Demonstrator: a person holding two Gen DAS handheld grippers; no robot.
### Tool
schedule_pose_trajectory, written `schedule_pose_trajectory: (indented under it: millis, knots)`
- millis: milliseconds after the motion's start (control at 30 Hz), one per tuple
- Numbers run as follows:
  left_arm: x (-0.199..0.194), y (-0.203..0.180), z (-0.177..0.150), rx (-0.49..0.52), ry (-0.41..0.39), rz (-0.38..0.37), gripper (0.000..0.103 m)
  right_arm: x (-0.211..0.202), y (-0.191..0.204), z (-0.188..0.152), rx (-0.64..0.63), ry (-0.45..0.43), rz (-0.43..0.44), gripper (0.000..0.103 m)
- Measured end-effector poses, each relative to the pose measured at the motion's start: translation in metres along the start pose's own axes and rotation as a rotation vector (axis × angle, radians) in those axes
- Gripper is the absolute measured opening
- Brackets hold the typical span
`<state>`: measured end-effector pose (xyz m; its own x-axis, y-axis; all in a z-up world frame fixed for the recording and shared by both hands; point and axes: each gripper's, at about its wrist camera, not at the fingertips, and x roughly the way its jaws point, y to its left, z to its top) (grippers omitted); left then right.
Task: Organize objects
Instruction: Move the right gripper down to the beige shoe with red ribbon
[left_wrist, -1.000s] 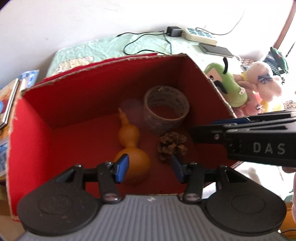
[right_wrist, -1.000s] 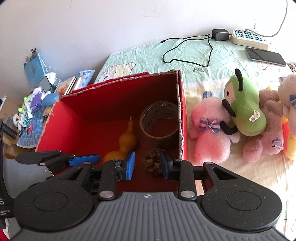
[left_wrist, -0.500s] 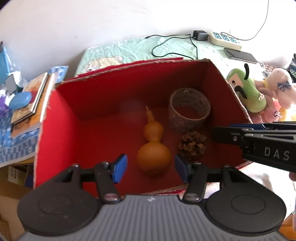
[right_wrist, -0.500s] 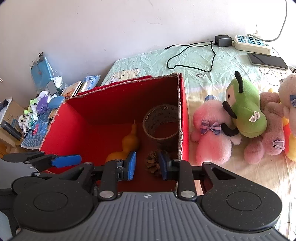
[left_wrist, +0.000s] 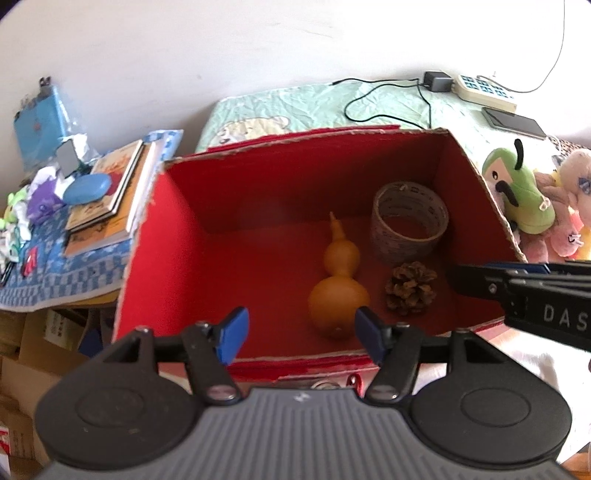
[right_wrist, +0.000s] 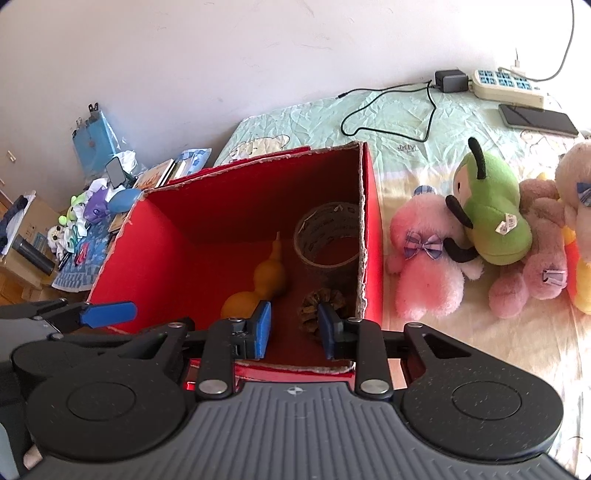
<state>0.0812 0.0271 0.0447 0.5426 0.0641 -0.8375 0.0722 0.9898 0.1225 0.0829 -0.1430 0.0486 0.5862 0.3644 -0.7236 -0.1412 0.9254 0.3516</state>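
Observation:
A red cardboard box (left_wrist: 159, 243) stands open on the bed; it also shows in the right wrist view (right_wrist: 122, 266). Inside lie an orange gourd (left_wrist: 338, 284), a pine cone (left_wrist: 410, 288) and a tape roll (left_wrist: 408, 229). My left gripper (left_wrist: 301, 334) is open and empty above the box's near edge. My right gripper (right_wrist: 293, 328) is open and empty over the near right corner, above the pine cone (right_wrist: 323, 306). The gourd (right_wrist: 266, 280) and tape roll (right_wrist: 328, 236) show there too.
Plush toys lie right of the box: a pink one (right_wrist: 424, 266), a green one (right_wrist: 491, 214) and others. A power strip (right_wrist: 509, 86), a phone (right_wrist: 537, 120) and a black cable (right_wrist: 388, 110) lie on the bed behind. Books (left_wrist: 110, 195) and clutter fill a side table at left.
Both grippers have pulled back and up from the box, so more of the room shows. The left one has shifted left. The gourd, pine cone and tape roll have not moved.

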Motion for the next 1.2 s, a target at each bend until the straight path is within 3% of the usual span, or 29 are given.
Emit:
schedule_pose_trajectory:
  millis: [267,633,900,1200]
  knots:
    - [-0.020,0.000,-0.005,-0.022,-0.019,0.060,0.069,-0.018,0.003,-0.007,-0.023,-0.007,0.048,0.030]
    - [-0.040,-0.002,-0.021,-0.054,-0.016,0.086,0.073,-0.029,0.010,-0.026,-0.061,0.029,0.122,0.031]
    - [-0.040,0.002,-0.039,-0.070,0.000,0.110,0.073,-0.015,0.011,-0.045,-0.072,0.108,0.132,0.032]
    - [-0.020,0.007,-0.060,-0.106,0.085,0.096,0.072,0.003,0.010,-0.063,-0.052,0.203,0.137,0.033]
